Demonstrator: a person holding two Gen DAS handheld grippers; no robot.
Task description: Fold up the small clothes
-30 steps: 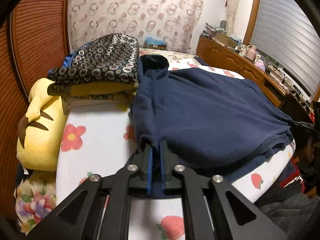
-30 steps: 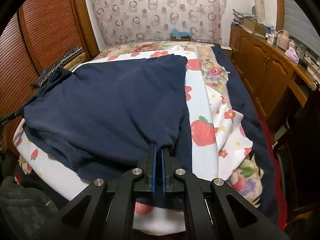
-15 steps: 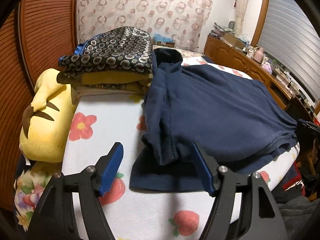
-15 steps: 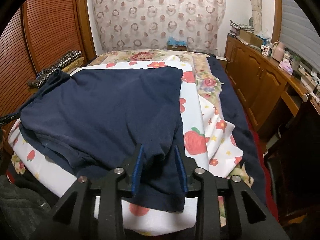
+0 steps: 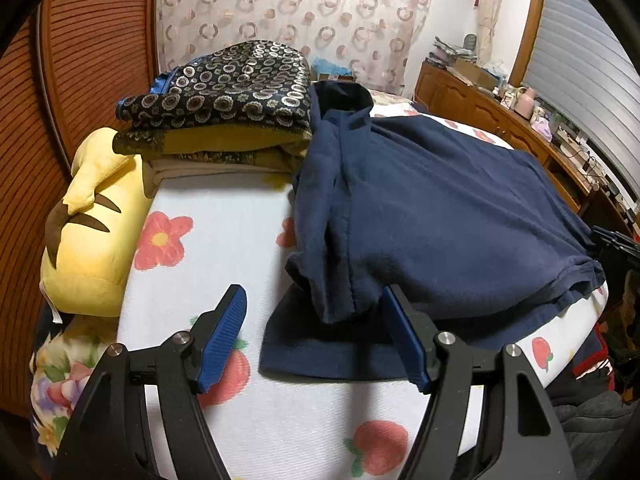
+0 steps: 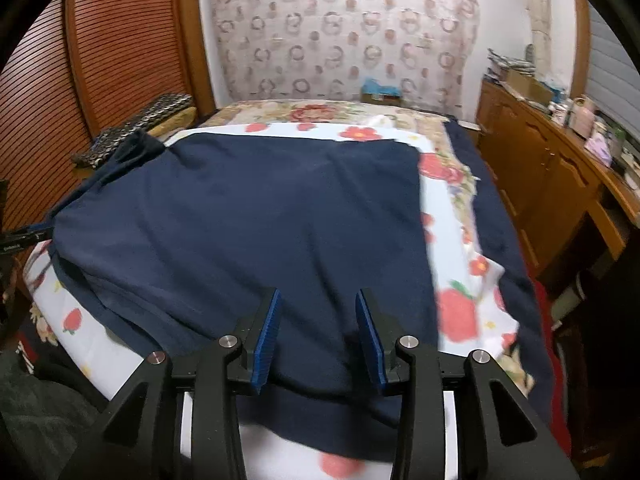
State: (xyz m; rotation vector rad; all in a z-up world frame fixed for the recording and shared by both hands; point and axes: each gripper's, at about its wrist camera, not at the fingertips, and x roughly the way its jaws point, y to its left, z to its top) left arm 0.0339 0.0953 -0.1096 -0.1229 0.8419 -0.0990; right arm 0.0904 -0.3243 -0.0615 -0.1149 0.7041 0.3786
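A navy blue shirt lies folded over on the strawberry-print sheet, its collar at the far end and a folded corner near me. My left gripper is open and empty, its jaws wide apart on either side of that corner, just short of it. In the right wrist view the same shirt covers most of the bed. My right gripper is open and empty just above the shirt's near hem.
A stack of folded clothes topped by a dark ring-patterned piece sits beside the shirt's collar. A yellow plush pillow lies at the bed's left edge. A wooden cabinet runs along the right. Slatted wooden doors stand at the left.
Both grippers were shut on the shirt's edge a second ago. They opened, let the cloth drop onto the bed, and drew back a little.
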